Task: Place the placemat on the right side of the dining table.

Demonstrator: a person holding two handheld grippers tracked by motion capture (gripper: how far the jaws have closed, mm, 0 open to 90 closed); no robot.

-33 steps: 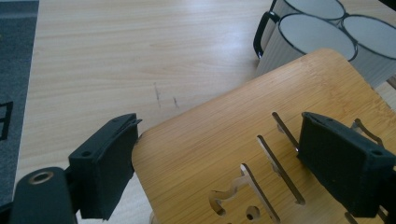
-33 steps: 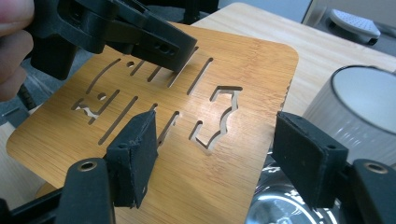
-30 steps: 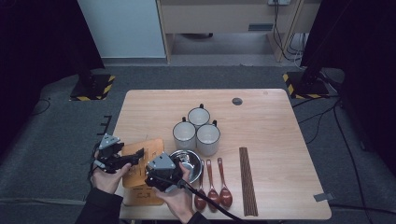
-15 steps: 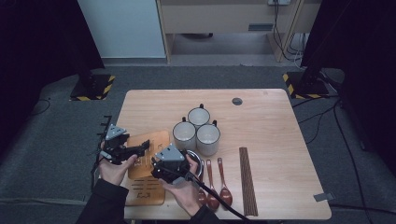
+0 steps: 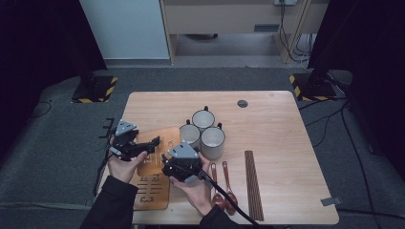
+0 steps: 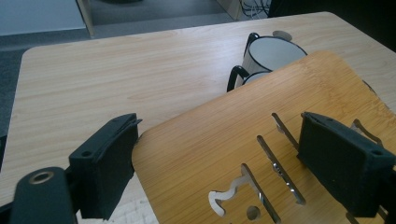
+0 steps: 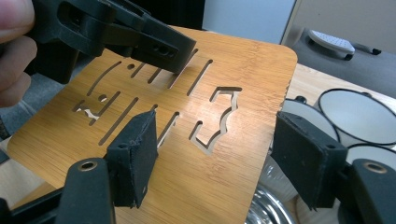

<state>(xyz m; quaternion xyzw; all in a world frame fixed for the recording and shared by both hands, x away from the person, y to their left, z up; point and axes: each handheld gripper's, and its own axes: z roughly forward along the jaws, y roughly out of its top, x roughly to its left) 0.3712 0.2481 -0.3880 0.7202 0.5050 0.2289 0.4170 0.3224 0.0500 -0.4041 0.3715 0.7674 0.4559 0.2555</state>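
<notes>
1. Bamboo board (image 5: pixel 157 160), slotted with cut-out shapes: raised at a tilt above the tabletop (image 5: pixel 267 119) near its left front corner, far edge close to the mugs.
2. Left gripper (image 5: pixel 152 142): jaws pinching the board's left edge, one above and one below.
3. Right gripper (image 5: pixel 166 161): jaws spread wide, pinching the board across its right edge.
4. Three white mugs (image 5: pixel 203 131) with black handles: clustered mid-table, just right of the board.
5. Steel bowl (image 7: pixel 266 210): under the board's near right side.
6. Two wooden spoons (image 5: pixel 222 183) and dark chopsticks (image 5: pixel 253 183): lying front right.
</notes>
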